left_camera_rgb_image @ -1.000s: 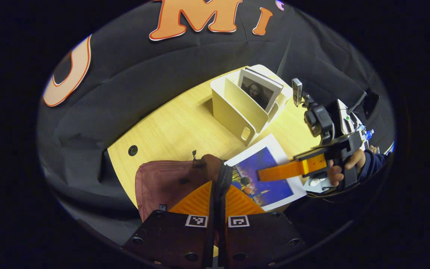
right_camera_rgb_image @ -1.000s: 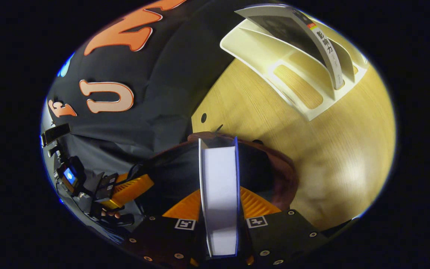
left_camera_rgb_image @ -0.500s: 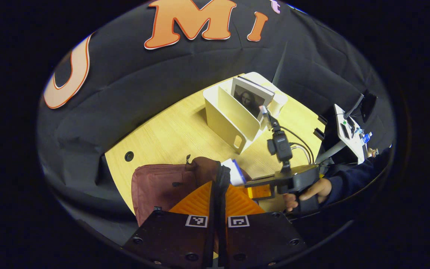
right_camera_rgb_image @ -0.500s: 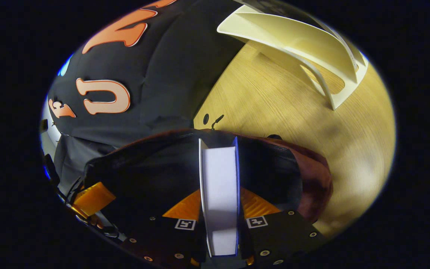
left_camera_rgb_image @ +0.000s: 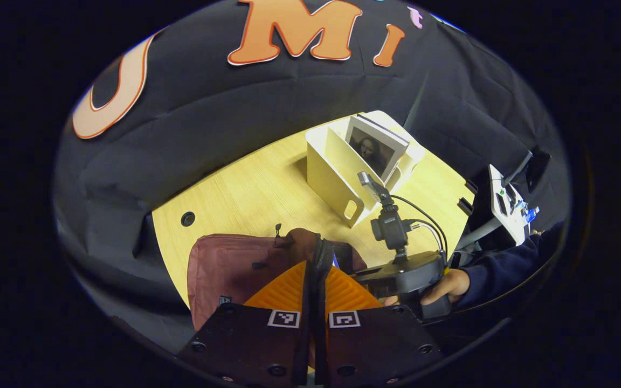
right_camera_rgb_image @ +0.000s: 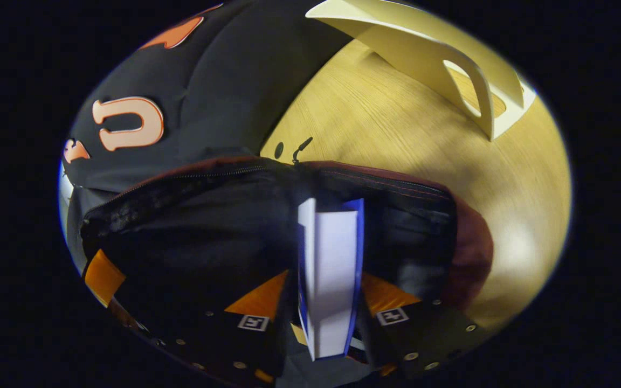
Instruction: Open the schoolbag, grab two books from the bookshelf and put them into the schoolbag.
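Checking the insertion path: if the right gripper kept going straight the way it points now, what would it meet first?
Most likely the schoolbag's dark interior. The right gripper holds the blue-edged book edge-on, pointing into the open mouth below the zipper rim. The book would touch first; depth inside is unclear.

Pale wooden table point(left_camera_rgb_image: 246, 188) with a round cable hole point(left_camera_rgb_image: 187, 219) — a white device board point(left_camera_rgb_image: 507, 202) beyond its far edge.
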A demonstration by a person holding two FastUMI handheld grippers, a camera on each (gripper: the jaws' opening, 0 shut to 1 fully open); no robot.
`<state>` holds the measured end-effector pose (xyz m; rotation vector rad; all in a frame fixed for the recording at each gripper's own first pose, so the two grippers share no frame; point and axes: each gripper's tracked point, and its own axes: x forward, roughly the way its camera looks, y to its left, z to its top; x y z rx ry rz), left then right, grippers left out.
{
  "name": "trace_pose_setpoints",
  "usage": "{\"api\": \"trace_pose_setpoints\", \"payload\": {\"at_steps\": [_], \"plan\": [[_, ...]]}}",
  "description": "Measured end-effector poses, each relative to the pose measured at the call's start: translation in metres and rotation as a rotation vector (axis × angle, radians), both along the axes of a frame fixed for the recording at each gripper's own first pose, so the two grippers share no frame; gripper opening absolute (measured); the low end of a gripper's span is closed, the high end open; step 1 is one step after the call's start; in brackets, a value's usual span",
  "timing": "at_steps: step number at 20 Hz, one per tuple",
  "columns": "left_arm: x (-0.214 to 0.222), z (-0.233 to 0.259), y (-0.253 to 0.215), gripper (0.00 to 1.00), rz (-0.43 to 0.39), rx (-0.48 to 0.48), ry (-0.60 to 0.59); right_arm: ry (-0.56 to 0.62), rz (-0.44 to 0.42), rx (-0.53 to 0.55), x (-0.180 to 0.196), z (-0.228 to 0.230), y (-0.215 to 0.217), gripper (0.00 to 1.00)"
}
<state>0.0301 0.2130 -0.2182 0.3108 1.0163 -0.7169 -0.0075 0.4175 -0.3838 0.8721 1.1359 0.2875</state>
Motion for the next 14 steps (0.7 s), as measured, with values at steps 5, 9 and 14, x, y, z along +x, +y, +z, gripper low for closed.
{"api": "trace_pose_setpoints", "payload": {"at_steps": [5,9,14], "plan": [[0.003,-0.006,-0.004,0.06,-0.016,-0.010,-0.011,-0.023,0.149,-0.282,-0.017,-0.008,-0.051,0.97],[0.004,-0.009,-0.003,0.06,-0.007,-0.018,-0.004,-0.063,0.210,-0.389,-0.020,0.018,-0.087,1.00],[0.006,-0.018,-0.001,0.06,-0.008,-0.004,0.003,-0.138,0.305,-0.648,0.002,0.061,-0.181,0.98]]}}
